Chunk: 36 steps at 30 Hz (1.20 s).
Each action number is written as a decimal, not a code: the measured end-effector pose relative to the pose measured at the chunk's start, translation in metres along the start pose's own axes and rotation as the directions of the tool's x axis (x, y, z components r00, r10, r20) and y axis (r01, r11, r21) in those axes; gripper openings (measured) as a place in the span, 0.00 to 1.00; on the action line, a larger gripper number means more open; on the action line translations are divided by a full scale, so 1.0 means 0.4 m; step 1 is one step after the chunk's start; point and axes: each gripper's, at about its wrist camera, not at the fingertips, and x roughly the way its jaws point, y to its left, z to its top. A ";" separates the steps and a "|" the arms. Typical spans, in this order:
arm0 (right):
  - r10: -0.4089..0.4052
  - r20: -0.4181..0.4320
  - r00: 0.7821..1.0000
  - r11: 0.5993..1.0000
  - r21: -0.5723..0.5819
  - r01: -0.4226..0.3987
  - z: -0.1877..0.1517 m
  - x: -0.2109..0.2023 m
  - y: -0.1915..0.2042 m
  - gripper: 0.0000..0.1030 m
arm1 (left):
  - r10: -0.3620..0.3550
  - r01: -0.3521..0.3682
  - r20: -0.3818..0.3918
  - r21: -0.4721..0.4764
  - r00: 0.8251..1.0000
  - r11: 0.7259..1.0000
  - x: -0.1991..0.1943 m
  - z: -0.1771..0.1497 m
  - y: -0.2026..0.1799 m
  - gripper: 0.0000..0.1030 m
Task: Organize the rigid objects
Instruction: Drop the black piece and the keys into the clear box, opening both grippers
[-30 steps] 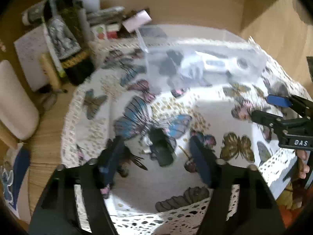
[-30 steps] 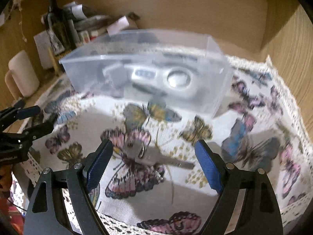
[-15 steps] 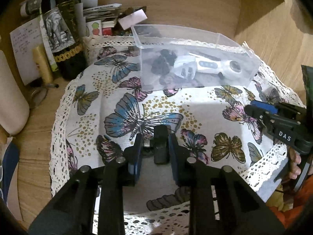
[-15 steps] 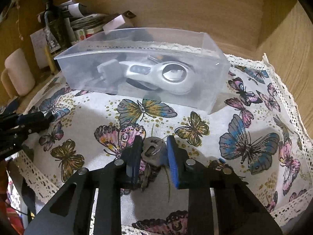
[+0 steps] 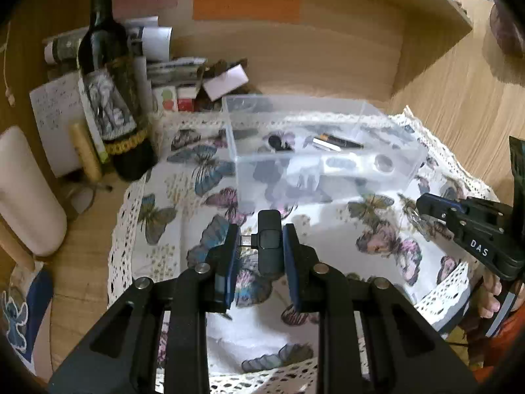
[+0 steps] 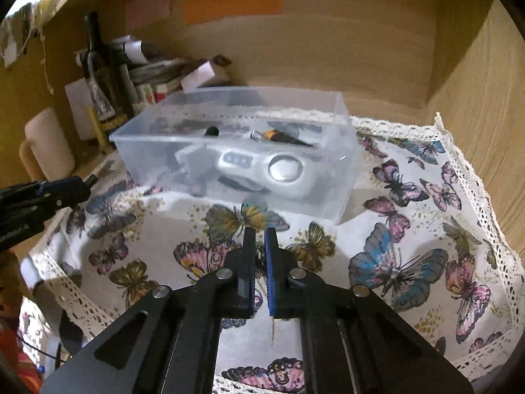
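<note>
The left gripper (image 5: 259,246) pinches a small black adapter (image 5: 269,244), long axis pointing ahead toward the clear box (image 5: 328,177) just beyond on the surface. The right gripper (image 6: 260,256), jaws nearly together on something unclear, sits similarly near

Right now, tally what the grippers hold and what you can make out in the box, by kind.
Adapter, in left gripper: 1
Key, in right gripper: 1
Silver gadget, in box: 1
Black-orange pen, in box: 1
Small black piece, in box: 1
Total: 5; other shapes in the box are too blurred to count.
</note>
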 end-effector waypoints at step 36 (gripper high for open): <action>0.055 0.149 0.987 0.993 -0.116 -0.038 0.300 0.087 0.012 0.04 | -0.069 0.068 0.006 0.008 0.998 0.998 0.191 0.264 -0.047 0.24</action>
